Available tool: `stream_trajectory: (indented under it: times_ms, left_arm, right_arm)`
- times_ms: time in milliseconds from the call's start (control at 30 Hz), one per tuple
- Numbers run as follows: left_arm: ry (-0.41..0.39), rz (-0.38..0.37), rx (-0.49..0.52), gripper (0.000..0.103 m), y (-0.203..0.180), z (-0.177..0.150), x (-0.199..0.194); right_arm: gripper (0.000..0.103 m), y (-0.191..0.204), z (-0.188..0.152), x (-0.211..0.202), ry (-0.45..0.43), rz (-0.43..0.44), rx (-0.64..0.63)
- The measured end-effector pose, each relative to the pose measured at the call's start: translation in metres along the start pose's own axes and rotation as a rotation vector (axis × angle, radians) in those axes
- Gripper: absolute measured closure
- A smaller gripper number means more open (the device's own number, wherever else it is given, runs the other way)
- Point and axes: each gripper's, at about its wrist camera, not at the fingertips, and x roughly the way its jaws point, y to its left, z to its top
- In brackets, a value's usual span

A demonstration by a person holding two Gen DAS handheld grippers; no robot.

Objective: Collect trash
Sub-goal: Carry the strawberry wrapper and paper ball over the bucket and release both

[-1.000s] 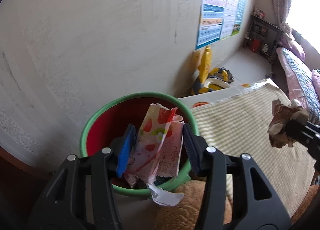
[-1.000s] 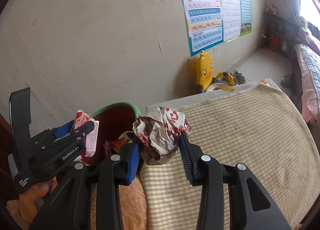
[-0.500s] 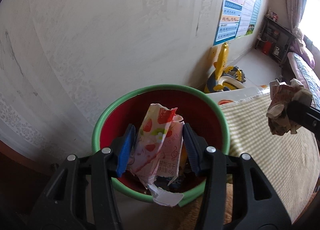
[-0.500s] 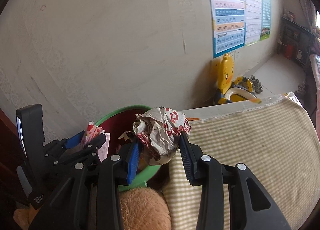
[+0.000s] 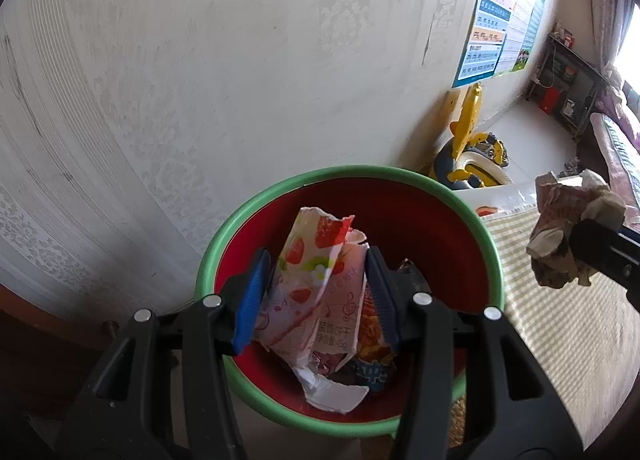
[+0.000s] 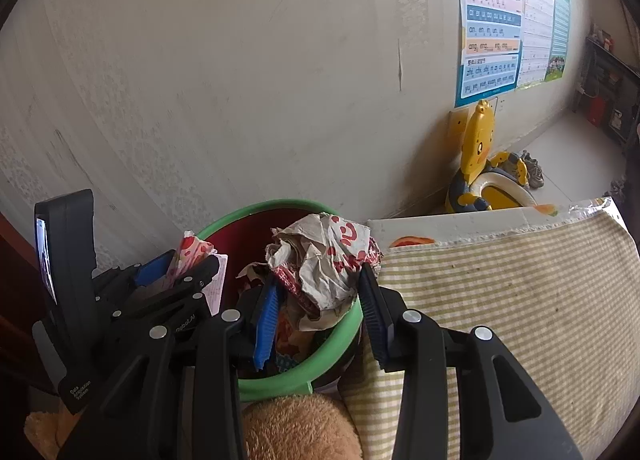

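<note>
Both hand-held grippers (image 5: 316, 296) closer over bin (image 5: 344, 176)

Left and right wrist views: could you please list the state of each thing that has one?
left gripper: shut on the strawberry wrapper, over the bin.
strawberry wrapper: torn open, clamped upright.
right gripper: shut on the crumpled paper, at the bin's rim.
crumpled paper: balled up, held.
bin: open-topped, partly filled with wrappers.
striped cloth: spread flat.

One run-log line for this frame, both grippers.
left gripper: shut on strawberry wrapper, over red bin | right gripper: shut on crumpled paper, at bin rim | nothing released
</note>
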Motion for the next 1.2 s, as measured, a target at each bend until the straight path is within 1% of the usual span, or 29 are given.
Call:
stream_trajectory:
  times_ms: [567, 1200]
  left_arm:
    - [0.033, 0.015, -0.013, 0.055, 0.008, 0.001, 0.024]
    - [0.049, 0.031, -0.012, 0.053, 0.011, 0.002, 0.034]
  right_arm:
    - [0.066, 0.005, 0.001, 0.020, 0.037, 0.000, -0.025]
    - [0.064, 0.006, 0.001, 0.028, 0.042, 0.014, -0.031]
